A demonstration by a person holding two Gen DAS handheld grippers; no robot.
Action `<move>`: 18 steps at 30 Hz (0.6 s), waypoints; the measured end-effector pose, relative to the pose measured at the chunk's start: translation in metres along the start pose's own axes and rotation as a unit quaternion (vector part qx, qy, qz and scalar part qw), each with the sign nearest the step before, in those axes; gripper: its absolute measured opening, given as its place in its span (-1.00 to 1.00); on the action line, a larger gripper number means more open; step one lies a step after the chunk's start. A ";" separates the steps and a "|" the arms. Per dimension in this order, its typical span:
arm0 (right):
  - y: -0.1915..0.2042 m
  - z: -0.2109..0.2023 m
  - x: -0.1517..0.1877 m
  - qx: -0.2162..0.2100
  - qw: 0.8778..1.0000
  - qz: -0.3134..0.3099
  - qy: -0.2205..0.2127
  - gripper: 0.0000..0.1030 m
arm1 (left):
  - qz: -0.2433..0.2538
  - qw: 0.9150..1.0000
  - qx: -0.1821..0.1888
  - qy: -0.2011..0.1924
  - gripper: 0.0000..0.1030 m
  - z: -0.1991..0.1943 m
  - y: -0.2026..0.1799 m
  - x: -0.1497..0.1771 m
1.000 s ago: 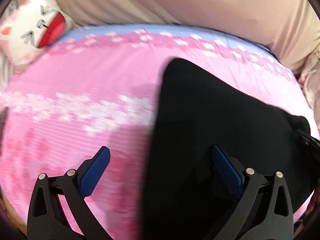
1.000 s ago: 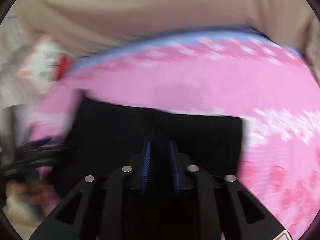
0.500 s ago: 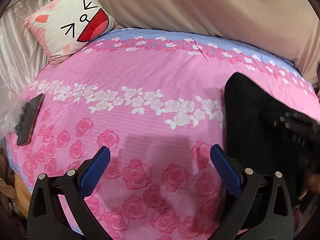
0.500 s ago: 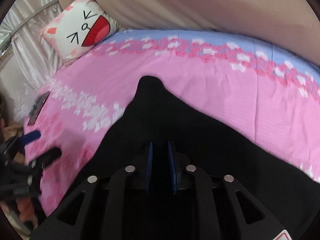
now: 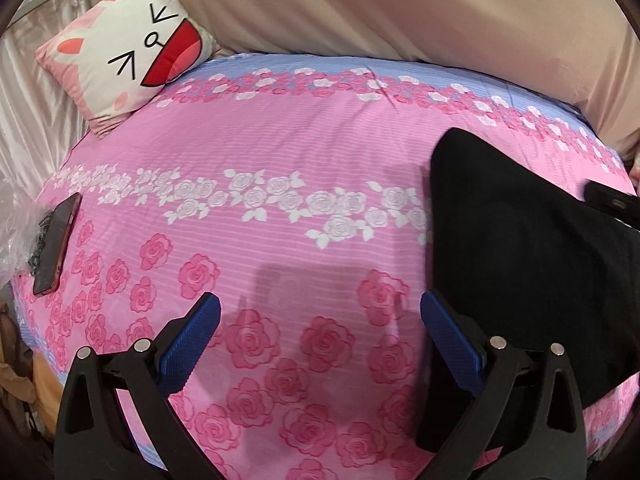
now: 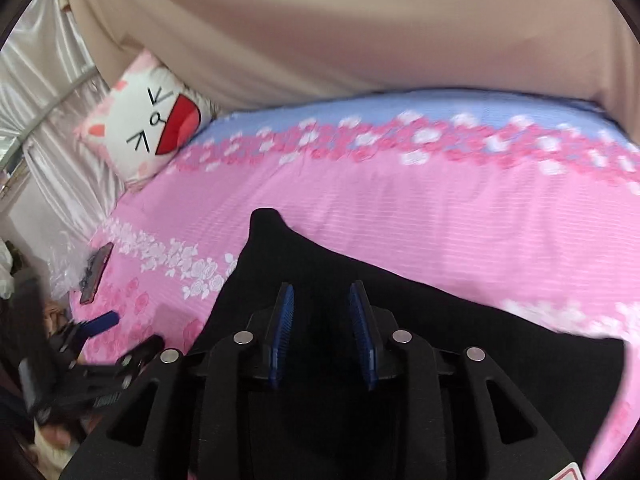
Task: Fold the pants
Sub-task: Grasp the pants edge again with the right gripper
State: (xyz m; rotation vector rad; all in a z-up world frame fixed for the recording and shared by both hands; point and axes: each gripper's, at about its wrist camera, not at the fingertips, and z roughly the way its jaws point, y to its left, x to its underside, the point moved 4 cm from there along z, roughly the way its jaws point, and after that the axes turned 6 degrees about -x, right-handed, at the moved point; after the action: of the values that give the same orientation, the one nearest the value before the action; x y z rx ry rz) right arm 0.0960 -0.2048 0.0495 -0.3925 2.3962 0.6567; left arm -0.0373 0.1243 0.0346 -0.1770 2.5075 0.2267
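Observation:
The black pants (image 5: 520,248) lie folded on the right side of the pink rose bedsheet (image 5: 280,152). My left gripper (image 5: 320,300) hangs open above bare sheet just left of the pants, nothing between its blue pads. In the right wrist view my right gripper (image 6: 322,288) hovers over the pants (image 6: 460,332) with its jaws opening. The pads stand apart and no fabric is pinched between them. One pointed corner of the pants sticks out toward the far side of the bed. The left gripper (image 6: 128,332) shows blurred at the left edge of that view.
A cat-face pillow (image 5: 132,44) leans at the far left corner of the bed. A phone (image 5: 56,244) lies on the sheet's left edge beside crinkled clear plastic (image 5: 12,232). Beige fabric (image 5: 400,8) backs the bed, with silvery curtain (image 6: 48,92) on the left.
My right gripper's jaws went from shut to parted, letting go of the pants. My left gripper slid left off the pants onto bare sheet, staying open.

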 end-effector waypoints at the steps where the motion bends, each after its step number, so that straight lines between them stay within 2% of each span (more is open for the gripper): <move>1: -0.014 -0.005 0.011 0.025 1.000 0.002 0.004 -0.13 | 0.006 1.000 -0.001 0.000 0.90 -0.001 -0.005 0.000; 3: -0.045 -0.008 0.032 0.074 0.997 0.021 0.018 -0.10 | 0.012 1.000 0.001 -0.002 0.90 -0.003 -0.013 -0.001; 4: -0.060 -0.012 0.039 0.079 0.996 0.040 0.017 -0.16 | 0.015 1.000 0.004 -0.004 0.90 -0.004 -0.018 -0.001; 5: -0.071 -0.021 0.045 0.054 0.996 0.071 0.004 -0.37 | 0.018 1.000 0.006 -0.006 0.90 -0.006 -0.024 -0.002; 6: -0.073 -0.029 0.048 0.037 0.995 0.088 -0.006 -0.39 | 0.023 1.000 0.006 -0.007 0.90 -0.008 -0.029 -0.002; 7: -0.075 -0.041 0.049 0.028 0.995 0.097 -0.021 -0.38 | 0.027 1.000 0.006 -0.009 0.90 -0.010 -0.034 -0.003; 8: -0.074 -0.050 0.050 0.034 0.995 0.093 -0.031 -0.31 | 0.030 0.999 0.006 -0.010 0.90 -0.012 -0.038 -0.003; 10: -0.071 -0.065 0.051 0.055 0.995 0.073 -0.045 -0.29 | 0.040 0.999 0.007 -0.016 0.90 -0.019 -0.048 -0.004; 12: -0.078 -0.066 0.059 0.071 0.995 0.063 -0.038 -0.22 | 0.049 0.998 0.009 -0.023 0.90 -0.025 -0.057 -0.004; 13: -0.089 -0.059 0.067 0.094 0.993 0.065 -0.026 -0.19 | 0.052 0.998 0.011 -0.025 0.90 -0.027 -0.061 -0.004; 14: -0.097 -0.054 0.074 0.103 0.992 0.070 -0.017 -0.25 | 0.054 0.998 0.012 -0.026 0.90 -0.029 -0.065 -0.004; 16: -0.101 -0.063 0.080 0.079 0.992 0.089 -0.036 -0.29 | 0.062 0.998 0.016 -0.025 0.90 -0.031 -0.073 -0.002; 18: -0.102 -0.078 0.081 0.070 0.991 0.103 -0.049 -0.15 | 0.068 0.997 0.029 -0.021 0.90 -0.032 -0.077 0.000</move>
State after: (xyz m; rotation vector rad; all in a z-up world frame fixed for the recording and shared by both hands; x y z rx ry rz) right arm 0.0388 -0.3410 0.0152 -0.0524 2.3903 0.5800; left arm -0.0417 0.0426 0.0510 0.0208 2.4835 0.2100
